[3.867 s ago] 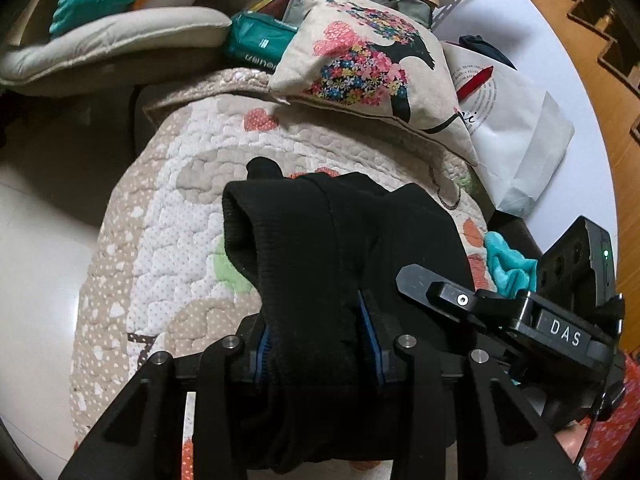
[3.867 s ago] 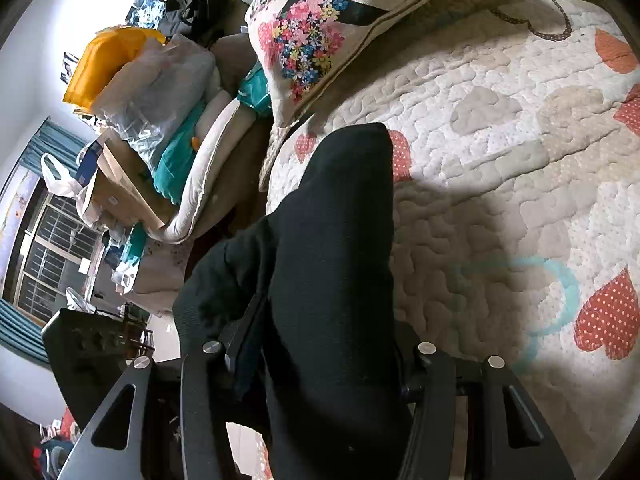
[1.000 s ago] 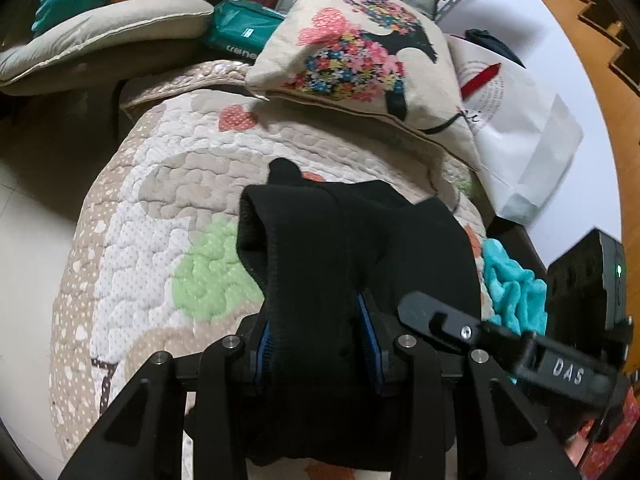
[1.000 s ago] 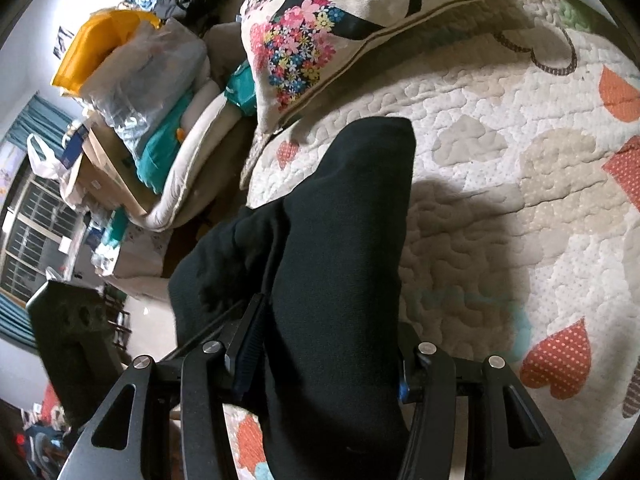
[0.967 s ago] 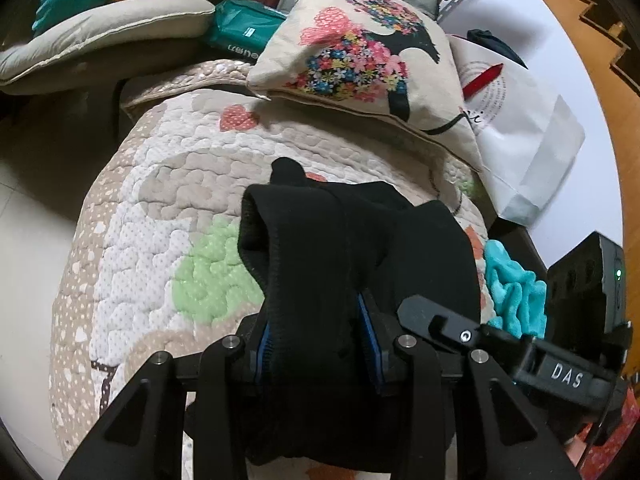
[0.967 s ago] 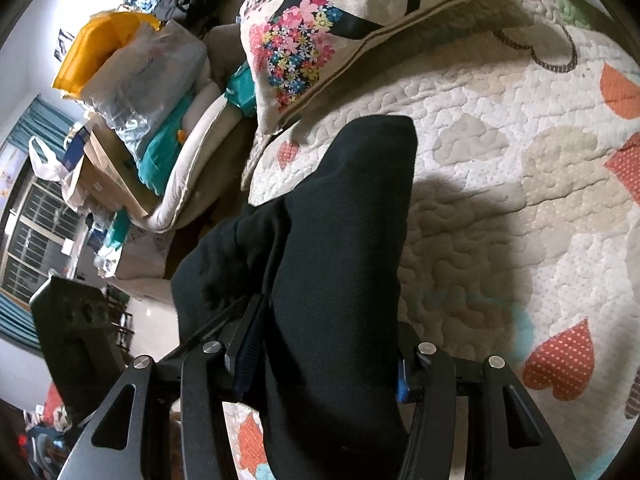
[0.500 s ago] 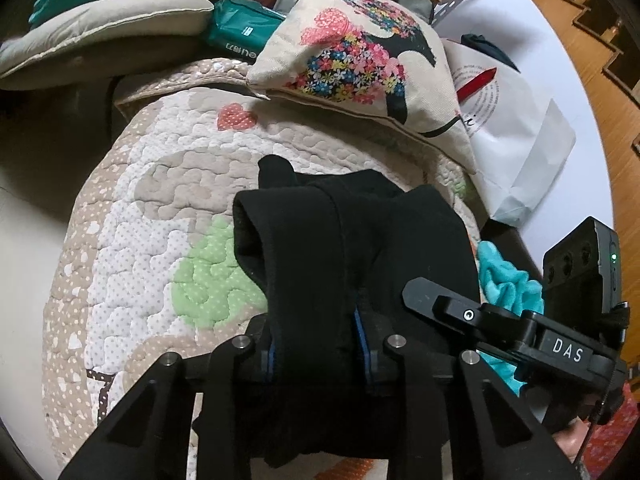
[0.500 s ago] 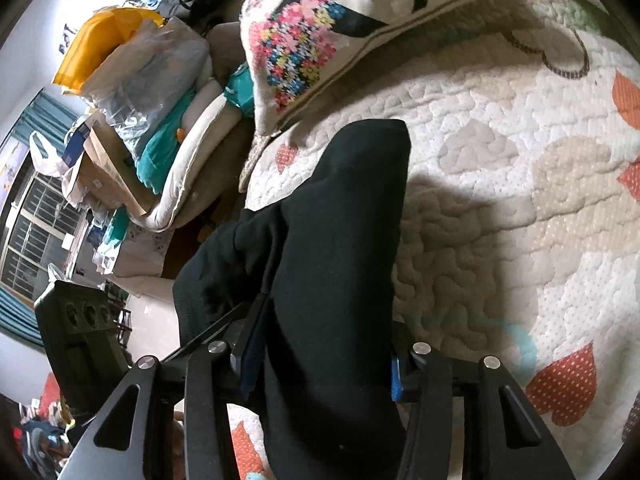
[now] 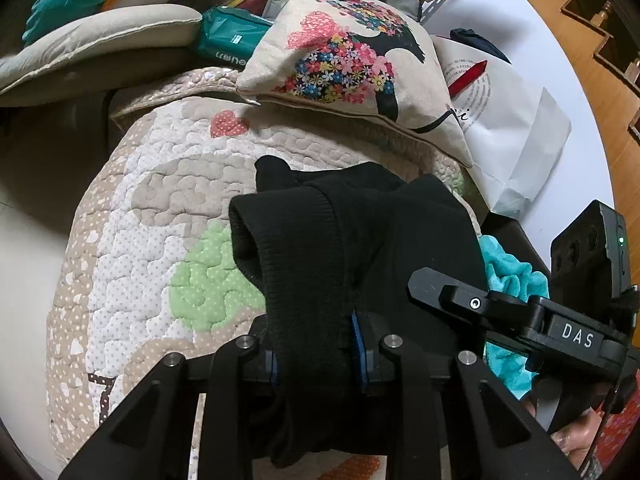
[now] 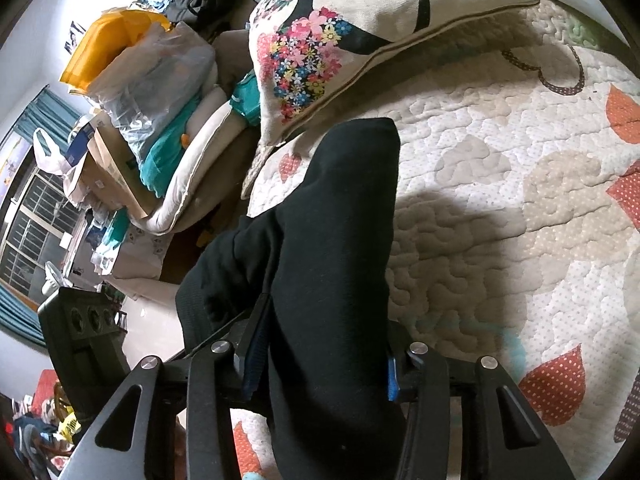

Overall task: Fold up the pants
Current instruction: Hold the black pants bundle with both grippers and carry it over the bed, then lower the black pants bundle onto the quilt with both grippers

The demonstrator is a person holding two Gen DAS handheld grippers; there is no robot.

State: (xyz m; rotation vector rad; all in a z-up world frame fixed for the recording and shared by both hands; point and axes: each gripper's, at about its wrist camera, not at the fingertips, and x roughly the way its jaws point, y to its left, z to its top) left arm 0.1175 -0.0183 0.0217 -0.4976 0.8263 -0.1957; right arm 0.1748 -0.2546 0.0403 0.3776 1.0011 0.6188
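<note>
The black pants [image 9: 360, 232] are bunched and held up over a quilted cover [image 9: 140, 216] with heart and leaf patches. My left gripper [image 9: 316, 352] is shut on a ribbed band of the pants. My right gripper [image 10: 320, 360] is shut on another thick fold of the pants [image 10: 340, 240]. The right gripper's body [image 9: 520, 320] shows at the right of the left wrist view, close beside the left one. The cloth hides both sets of pads almost fully.
A flowered pillow [image 9: 352, 60] lies at the far edge of the quilt; it also shows in the right wrist view [image 10: 360, 32]. A white paper bag [image 9: 504, 120] stands right of it. A turquoise cloth [image 9: 508, 272] lies at the right. Cushions and bags [image 10: 152, 100] pile up left.
Both grippers have stayed shut on the pants. The bundle has shifted slightly over the quilt, with the pillow a little nearer in view.
</note>
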